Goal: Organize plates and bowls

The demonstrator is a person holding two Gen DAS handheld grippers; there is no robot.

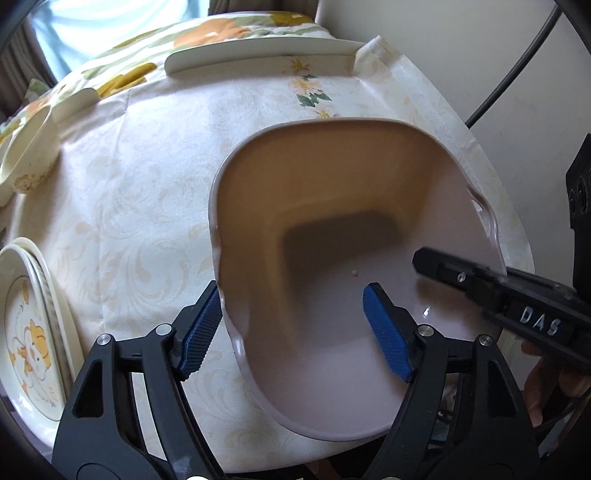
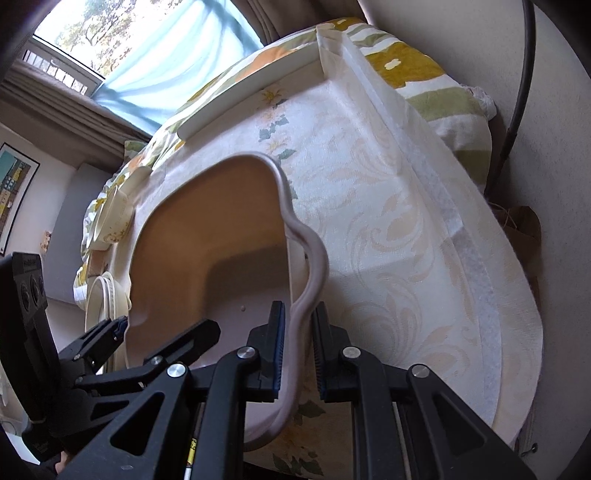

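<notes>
Left gripper (image 1: 293, 328): black arms, blue ribbed fingers (image 1: 199, 328) set wide, one on each side of the near-left wall of a big pale pink plastic tub (image 1: 332, 206). Outer finger just outside the wavy rim, inner finger (image 1: 388, 332) down inside the tub. Not pressed onto the wall, a gap on both sides.

Right gripper (image 2: 298, 354): blue-padded fingers (image 2: 277, 347) set narrow around the tub's (image 2: 207, 236) wavy right rim (image 2: 308, 273), one finger inside, one outside. Very close to the rim, but cannot tell if squeezing it or just beside it. Seen from the left wrist view as a black bar marked "DAS" (image 1: 517, 306) reaching over the tub's right side.

Tub sitting on the worktop, on a cream cloth with a pale leaf pattern (image 1: 147, 184), near the right edge. Nothing large inside, only a tiny pale speck (image 1: 354, 273) on the floor of it.

Further out, at the left edge: a stack of cream plates with an orange flower picture (image 1: 29, 332). Behind that, a cream bowl with small flowers on its side (image 1: 29, 162). At the far end of the worktop, a long flat cream dish (image 1: 258, 51) by a small printed flower patch (image 1: 310, 92). Beyond that, a cloth with big orange and yellow flowers (image 1: 221, 29), then a light blue curtain (image 2: 166, 74) at a window (image 2: 74, 33). A black cable (image 2: 517, 92) on the wall at the right.
</notes>
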